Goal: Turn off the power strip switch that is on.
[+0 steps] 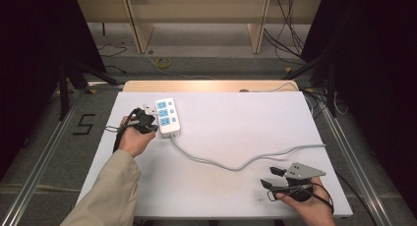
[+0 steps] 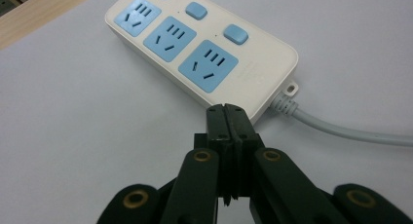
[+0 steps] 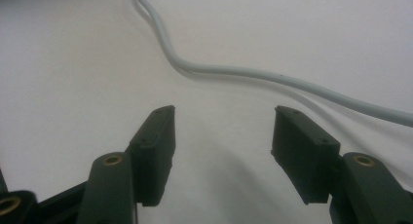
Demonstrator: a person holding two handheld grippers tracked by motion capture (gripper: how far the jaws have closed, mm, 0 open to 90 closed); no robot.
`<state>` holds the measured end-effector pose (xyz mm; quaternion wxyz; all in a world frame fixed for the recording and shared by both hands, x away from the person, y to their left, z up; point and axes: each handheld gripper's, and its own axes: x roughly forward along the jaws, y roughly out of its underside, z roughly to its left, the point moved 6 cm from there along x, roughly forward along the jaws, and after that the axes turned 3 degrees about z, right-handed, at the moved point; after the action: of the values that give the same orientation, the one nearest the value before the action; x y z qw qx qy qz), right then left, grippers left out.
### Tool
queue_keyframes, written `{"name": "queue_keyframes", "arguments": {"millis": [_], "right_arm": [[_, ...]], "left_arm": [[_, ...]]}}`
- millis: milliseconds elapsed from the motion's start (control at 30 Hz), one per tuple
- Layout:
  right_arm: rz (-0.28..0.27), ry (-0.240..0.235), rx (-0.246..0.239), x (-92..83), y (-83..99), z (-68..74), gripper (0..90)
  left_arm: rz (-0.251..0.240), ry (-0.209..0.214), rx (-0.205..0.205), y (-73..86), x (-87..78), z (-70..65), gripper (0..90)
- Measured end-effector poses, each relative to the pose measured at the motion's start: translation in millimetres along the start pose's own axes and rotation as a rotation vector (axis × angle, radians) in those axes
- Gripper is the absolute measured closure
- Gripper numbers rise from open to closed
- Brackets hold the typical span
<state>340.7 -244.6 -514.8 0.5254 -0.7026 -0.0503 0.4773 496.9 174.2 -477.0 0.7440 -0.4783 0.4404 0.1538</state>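
White strip (image 1: pixel 167 116) lies on my bench (image 1: pixel 231 186).
My left gripper (image 2: pixel 227 118), jaws together, sits at its near end; right gripper (image 3: pixel 221 136) gapes near the cord (image 3: pixel 253 74).

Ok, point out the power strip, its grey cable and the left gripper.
power strip (image 2: pixel 204 51): left gripper view, middle socket face.
grey cable (image 3: pixel 253 74): right gripper view, mid-run on the table.
left gripper (image 2: pixel 227 118): left gripper view, closed jaw tips.

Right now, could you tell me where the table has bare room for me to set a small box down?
The widest bare patch is the far right of the table, between the power strip and the right edge, beyond the grey cable. The near middle, between the sleeve and the right gripper, is also bare. It is crowded at the far left, where the left gripper meets the strip.
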Motion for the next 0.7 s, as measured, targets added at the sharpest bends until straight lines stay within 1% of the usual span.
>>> {"name": "queue_keyframes", "arguments": {"millis": [400,533,700], "right_arm": [[0.0,0.0,0.001,0.3,-0.1,-0.2,42.3],[0.001,-0.001,0.002,0.3,0.1,-0.4,42.3],[0.0,-0.002,0.003,0.5,0.2,-0.4,42.3]], "left_arm": [[0.012,-0.007,0.006,-10.2,6.1,10.5,89.6],[0.018,-0.007,0.013,-14.2,9.3,12.1,89.6],[0.027,-0.008,0.033,-20.2,13.2,13.7,89.6]]}}
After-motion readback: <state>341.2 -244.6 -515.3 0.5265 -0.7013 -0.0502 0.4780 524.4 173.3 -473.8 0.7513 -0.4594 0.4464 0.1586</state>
